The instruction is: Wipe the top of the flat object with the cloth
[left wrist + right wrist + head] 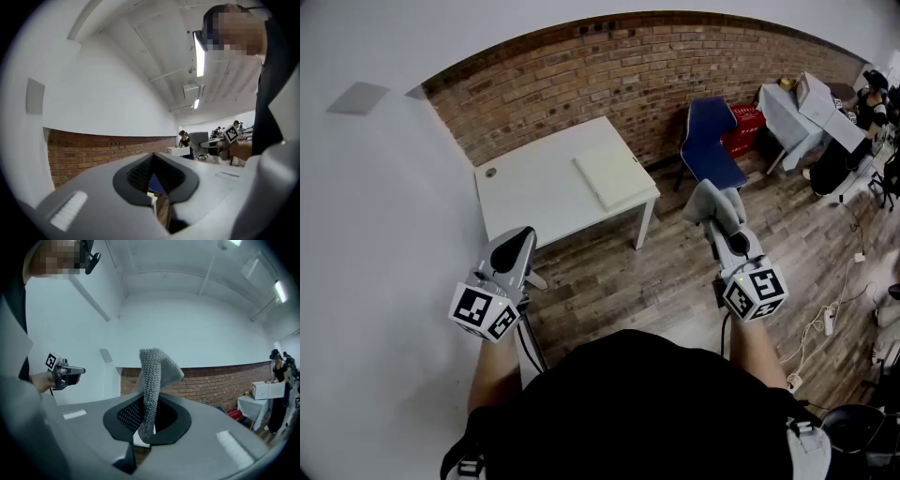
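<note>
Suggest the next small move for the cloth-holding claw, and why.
Probably carry the right claw, shut on the grey knitted cloth, forward-left toward the pale flat rectangular board on the white table. The cloth hangs over the wooden floor, short of the board, so wiping cannot start yet.

A shared office or lab space — brick wall [609, 66] across the top of the head view, wood-plank floor [675, 291], a white table [525, 202] at upper centre, a blue chair [712, 141] beside it, a person [277, 390] at the far right, strip lights [199, 54] overhead.
</note>
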